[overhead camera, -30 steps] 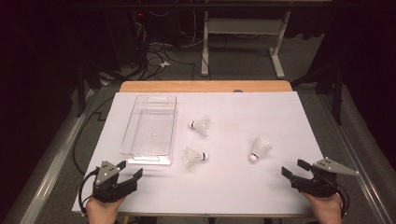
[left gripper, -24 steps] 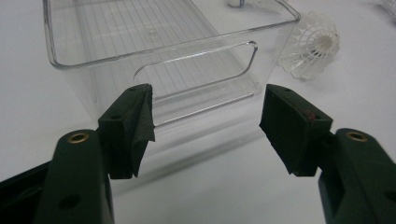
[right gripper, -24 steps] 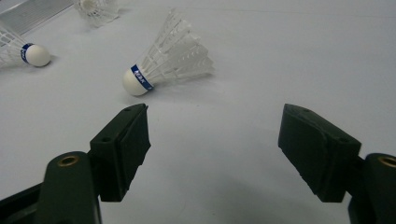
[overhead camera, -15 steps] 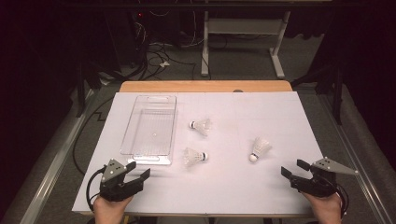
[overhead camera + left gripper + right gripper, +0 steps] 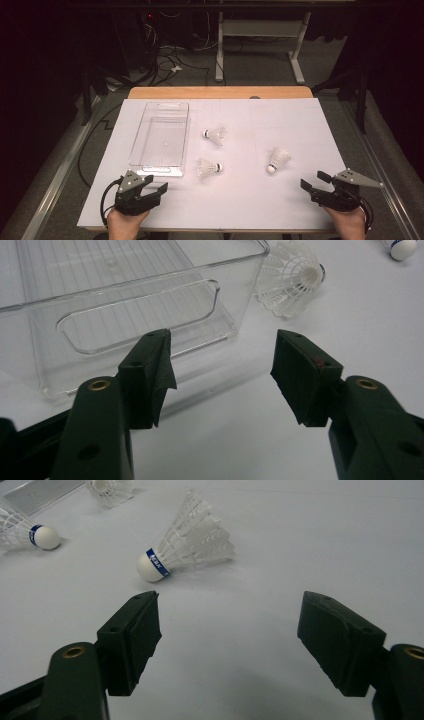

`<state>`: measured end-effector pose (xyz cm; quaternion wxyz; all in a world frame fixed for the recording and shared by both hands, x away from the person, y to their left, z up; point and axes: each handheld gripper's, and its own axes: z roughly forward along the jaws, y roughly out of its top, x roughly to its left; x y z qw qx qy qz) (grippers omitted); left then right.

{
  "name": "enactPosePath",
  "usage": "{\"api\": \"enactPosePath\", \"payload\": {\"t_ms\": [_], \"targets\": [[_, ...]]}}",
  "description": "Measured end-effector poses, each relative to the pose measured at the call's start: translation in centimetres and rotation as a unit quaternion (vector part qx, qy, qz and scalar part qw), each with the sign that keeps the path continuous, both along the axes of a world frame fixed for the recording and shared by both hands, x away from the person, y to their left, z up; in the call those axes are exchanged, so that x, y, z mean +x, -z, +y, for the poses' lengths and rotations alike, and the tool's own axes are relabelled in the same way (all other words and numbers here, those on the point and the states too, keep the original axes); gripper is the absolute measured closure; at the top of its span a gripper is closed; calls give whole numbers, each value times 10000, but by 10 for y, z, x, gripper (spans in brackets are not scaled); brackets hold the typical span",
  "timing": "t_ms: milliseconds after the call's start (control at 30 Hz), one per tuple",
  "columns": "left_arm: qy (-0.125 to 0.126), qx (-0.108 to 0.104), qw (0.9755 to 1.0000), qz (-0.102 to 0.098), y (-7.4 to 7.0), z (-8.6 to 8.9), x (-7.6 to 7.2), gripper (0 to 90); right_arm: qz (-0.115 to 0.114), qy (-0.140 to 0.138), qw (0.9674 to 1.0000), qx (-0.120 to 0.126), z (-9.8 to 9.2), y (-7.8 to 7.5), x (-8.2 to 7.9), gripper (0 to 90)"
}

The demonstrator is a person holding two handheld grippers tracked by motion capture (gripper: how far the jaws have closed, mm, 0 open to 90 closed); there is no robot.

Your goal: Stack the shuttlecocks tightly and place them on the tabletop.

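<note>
Your left gripper (image 5: 150, 191) has shifted since a second ago, drawing in toward the near end of the clear bin (image 5: 161, 134), and its jaws have just been closing somewhat. They stand fairly wide with nothing between them. I read this as the start of an approach, not a grasp: no pickup has begun.

Your right gripper (image 5: 316, 181) has kept its place, jaws wide and empty.

All three shuttlecocks lie on the white table sheet (image 5: 240, 200), outside the clear bin. The nearest shuttlecock (image 5: 208, 168) rests just beside the bin's near right corner, ahead and to the right of your left gripper, cork pointing away from the bin. The middle shuttlecock (image 5: 215, 134) lies beside the bin's right wall, farther back. The right-hand shuttlecock (image 5: 276, 160) lies well apart from the bin, just ahead of your right gripper, with its cork toward you.
</note>
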<state>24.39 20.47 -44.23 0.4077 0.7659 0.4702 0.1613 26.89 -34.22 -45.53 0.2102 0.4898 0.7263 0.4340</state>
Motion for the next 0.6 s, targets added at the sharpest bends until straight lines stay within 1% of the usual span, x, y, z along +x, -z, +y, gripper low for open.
{"api": "enactPosePath", "payload": {"t_ms": [167, 300, 433, 500, 533, 600], "targets": [[85, 4, 10000, 10, -1, -5, 0, 412, 19, 1, 10000, -2, 0, 0, 1, 254], [149, -32, 9999, 14, -3, -10, 0, 411, -24, -13, 10000, 8, 0, 0, -1, 254], [213, -99, 9997, 60, -3, -16, 1, 412, -40, -46, 10000, 12, 1, -1, -1, 254], [228, -82, 9997, 97, -2, -20, 3, 417, -33, -45, 10000, 24, 1, -1, -1, 254], [260, -46, 9996, 142, -1, -25, 5, 418, -37, -39, 10000, 33, 0, -1, -1, 254], [283, -41, 9995, 154, -1, -27, 6, 420, -40, -42, 10000, 33, 0, -1, -1, 254]]}}
